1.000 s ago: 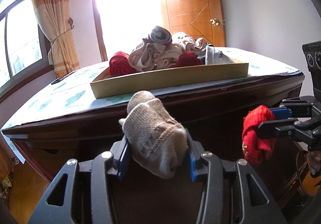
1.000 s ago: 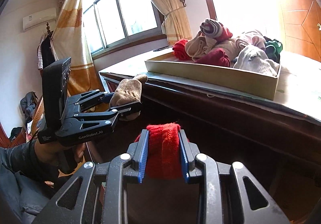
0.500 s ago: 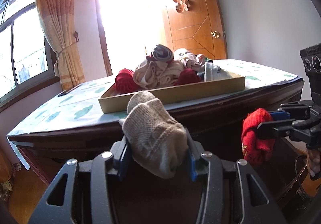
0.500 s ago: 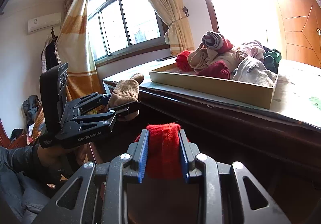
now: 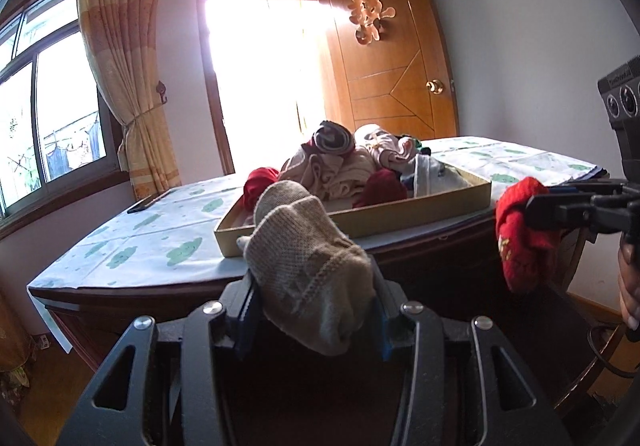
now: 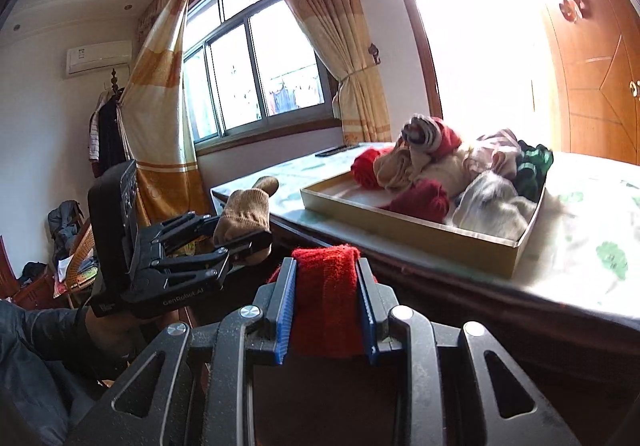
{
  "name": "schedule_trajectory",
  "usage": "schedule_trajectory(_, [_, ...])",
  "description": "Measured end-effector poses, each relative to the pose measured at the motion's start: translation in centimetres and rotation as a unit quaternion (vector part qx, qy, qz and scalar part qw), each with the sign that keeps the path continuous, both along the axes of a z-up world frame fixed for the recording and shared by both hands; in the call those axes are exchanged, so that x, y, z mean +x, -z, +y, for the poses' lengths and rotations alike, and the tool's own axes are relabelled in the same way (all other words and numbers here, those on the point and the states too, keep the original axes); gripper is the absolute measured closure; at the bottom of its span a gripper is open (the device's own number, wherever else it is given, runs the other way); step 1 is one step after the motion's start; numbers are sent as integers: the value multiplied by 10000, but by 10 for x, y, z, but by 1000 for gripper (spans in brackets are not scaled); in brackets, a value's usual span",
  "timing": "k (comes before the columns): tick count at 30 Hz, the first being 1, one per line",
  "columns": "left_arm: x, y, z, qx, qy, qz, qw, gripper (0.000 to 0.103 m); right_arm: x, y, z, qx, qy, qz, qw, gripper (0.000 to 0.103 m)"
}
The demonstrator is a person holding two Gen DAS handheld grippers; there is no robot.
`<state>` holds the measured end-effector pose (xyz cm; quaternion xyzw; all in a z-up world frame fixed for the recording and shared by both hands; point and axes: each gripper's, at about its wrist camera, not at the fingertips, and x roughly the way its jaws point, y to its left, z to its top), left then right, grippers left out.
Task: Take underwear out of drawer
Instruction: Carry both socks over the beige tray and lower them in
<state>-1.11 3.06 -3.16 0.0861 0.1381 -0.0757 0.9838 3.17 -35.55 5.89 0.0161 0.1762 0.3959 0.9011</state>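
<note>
Now | L gripper (image 5: 314, 300): beige knit roll (image 5: 308, 266) | R gripper (image 6: 326, 312): red fuzzy roll (image 6: 325, 294)

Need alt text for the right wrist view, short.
The right claw grips a folded red knit item in front of a dark wooden table. To its left, the left claw holds a beige knit item. A shallow tray of bundled clothes sits on the tabletop.

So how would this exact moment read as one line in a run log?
left gripper: shut on beige knit item | right gripper: shut on red knit item | tray: on table, piled with clothes
</note>
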Motion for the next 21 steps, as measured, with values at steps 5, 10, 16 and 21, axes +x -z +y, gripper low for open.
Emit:
schedule_trajectory(5, [-5,-11,2,-3,-64,-189,9998,57,-5,-11,-3,43,12,-153,9999,73])
schedule_trajectory(10, [-6,-19,2,43,-55,-264,9996,57,-7,-17,-2,58,4,-227,9997,73])
schedule_trajectory(16, [0,-24,3,92,-46,-244,9996,57,-4,-28,1,21,-14,-318,9995,73])
schedule_trajectory(21, [8,-29,6,151,-100,-246,9995,57,0,-39,4,-14,-39,-413,9991,73])
